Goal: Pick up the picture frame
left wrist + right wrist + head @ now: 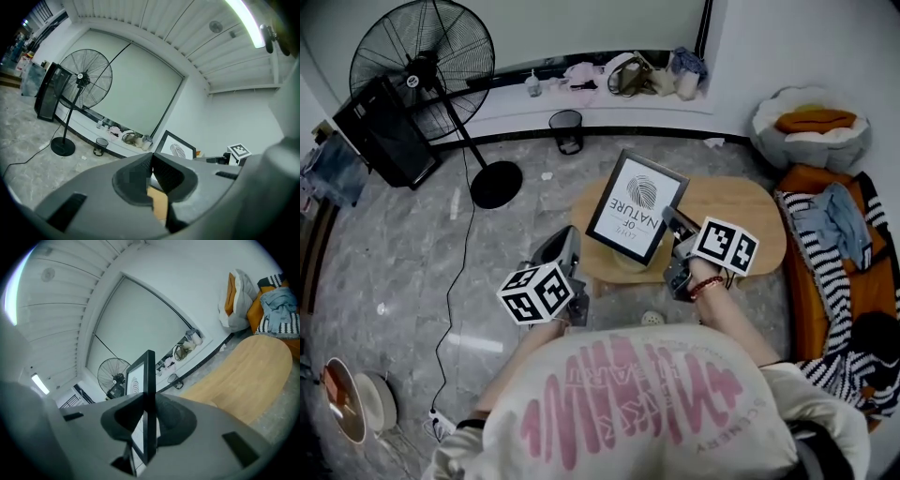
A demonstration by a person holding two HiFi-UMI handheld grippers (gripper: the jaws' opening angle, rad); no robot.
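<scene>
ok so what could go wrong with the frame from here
1. The right gripper pinches the picture frame only along one thin edge, so the frame could swing or slip out.
2. The left gripper is shut and empty, so it gives no support.
3. If dropped, the frame would likely hit the wooden table beneath it.

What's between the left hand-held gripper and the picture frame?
Nothing stands there. In the head view, only a bare strip of the table shows between the left hand-held gripper and the frame.
</scene>
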